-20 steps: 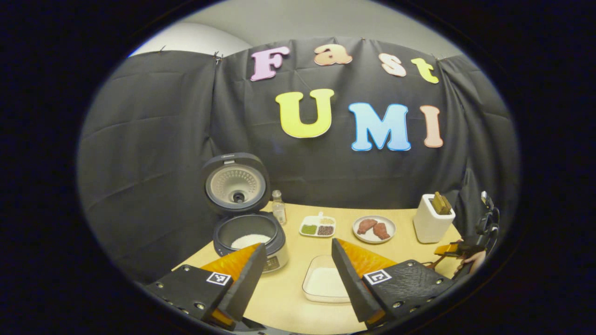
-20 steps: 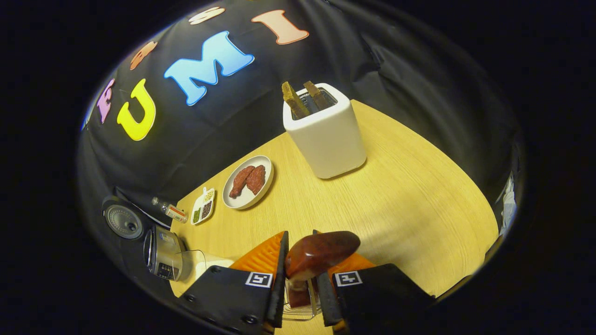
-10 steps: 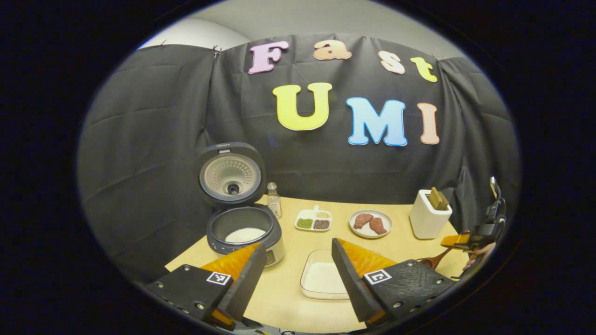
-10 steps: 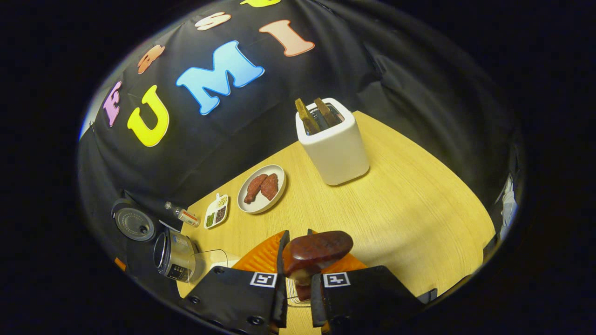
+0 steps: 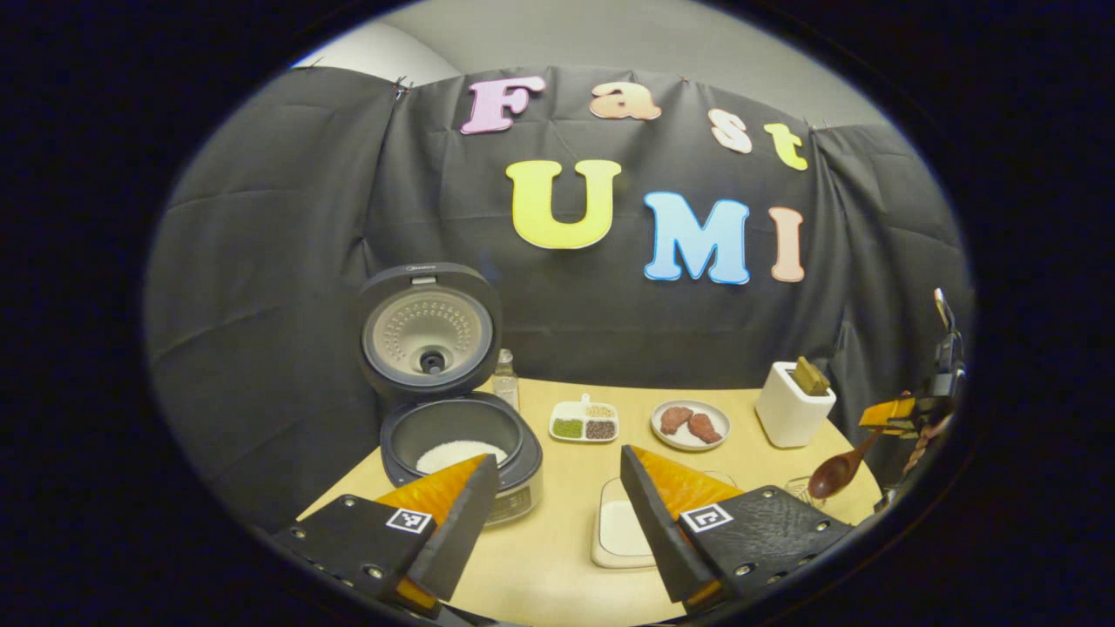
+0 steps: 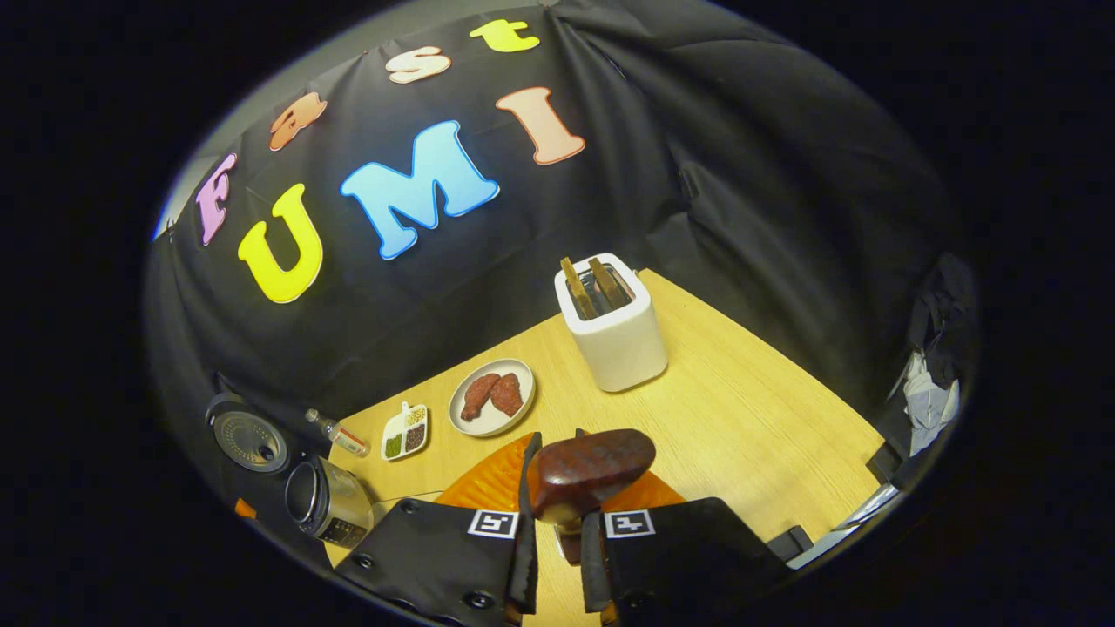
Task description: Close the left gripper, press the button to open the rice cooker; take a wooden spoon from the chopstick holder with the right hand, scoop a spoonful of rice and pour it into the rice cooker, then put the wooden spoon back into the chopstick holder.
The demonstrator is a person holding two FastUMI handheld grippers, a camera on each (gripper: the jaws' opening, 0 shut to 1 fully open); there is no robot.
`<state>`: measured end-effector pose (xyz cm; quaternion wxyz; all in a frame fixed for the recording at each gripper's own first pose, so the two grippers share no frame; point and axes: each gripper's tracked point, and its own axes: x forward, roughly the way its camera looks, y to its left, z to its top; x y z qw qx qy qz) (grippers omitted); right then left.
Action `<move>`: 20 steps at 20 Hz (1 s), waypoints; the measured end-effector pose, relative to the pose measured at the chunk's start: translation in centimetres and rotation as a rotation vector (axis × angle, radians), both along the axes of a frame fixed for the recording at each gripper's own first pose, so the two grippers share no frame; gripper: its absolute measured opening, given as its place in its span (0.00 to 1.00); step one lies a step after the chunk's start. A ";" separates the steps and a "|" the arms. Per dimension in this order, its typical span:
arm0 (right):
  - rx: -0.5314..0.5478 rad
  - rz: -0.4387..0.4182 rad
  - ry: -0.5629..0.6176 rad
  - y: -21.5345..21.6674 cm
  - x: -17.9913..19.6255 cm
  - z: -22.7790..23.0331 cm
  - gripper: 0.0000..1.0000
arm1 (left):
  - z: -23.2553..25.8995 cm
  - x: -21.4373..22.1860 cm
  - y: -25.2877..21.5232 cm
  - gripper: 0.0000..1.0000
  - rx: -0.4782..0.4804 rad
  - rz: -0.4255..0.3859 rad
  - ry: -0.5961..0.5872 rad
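Rice cooker (image 5: 457,440) seen ahead and left of the left gripper (image 5: 553,522), lid up, white rice in the pot. Left gripper's jaws held wide apart, nothing between them. A shallow clear dish of rice (image 5: 625,529) lies on the desk (image 5: 557,488) just beyond them, partly masked by the right-hand finger.

Right gripper (image 6: 555,540) is viewed with jaws nearly together, clamped on the handle of the wooden spoon (image 6: 591,466); bowl of the spoon stands up just ahead of the jaws. In the left gripper view the same spoon (image 5: 836,475) is seen far to the right, bowl hanging low over the desk edge, apparently empty.

Risks, as judged:
- The spoon is held by a thin handle; it could swivel in the jaws if the bowl is knocked on a rim.
- Stray grains may be shed on the desk during travel if any cling.
- The white slotted box (image 6: 612,335) ahead of the right jaws, with two brown slabs in it, could be mistaken for the chopstick holder.

Hard to make out:
- A wire-like item (image 5: 800,488) below the spoon, possibly the holder; not resolved.
- Grip point on the handle, hidden between the fingers.
- Cooker button, not distinguishable.
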<state>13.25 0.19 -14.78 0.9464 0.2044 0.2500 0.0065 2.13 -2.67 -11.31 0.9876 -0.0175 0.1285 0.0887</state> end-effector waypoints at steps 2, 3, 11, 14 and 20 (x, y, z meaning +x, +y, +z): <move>-0.011 0.011 -0.020 1.8 -0.6 1.2 0.22 | -0.8 -0.4 2.3 0.88 -0.008 -0.005 0.004; -0.019 0.019 -0.032 2.8 -0.8 1.8 0.22 | -1.1 -0.6 3.3 0.88 -0.014 -0.007 0.002; -0.005 0.096 -0.074 11.3 -0.7 2.9 0.22 | -2.3 -1.6 8.4 0.88 -0.012 -0.036 -0.019; -0.018 0.135 -0.069 13.9 -0.4 2.0 0.22 | -2.9 -1.6 9.8 0.88 -0.008 -0.035 -0.010; -0.046 0.215 -0.037 18.7 1.0 -2.1 0.22 | -3.9 -2.0 12.5 0.89 -0.013 -0.015 0.012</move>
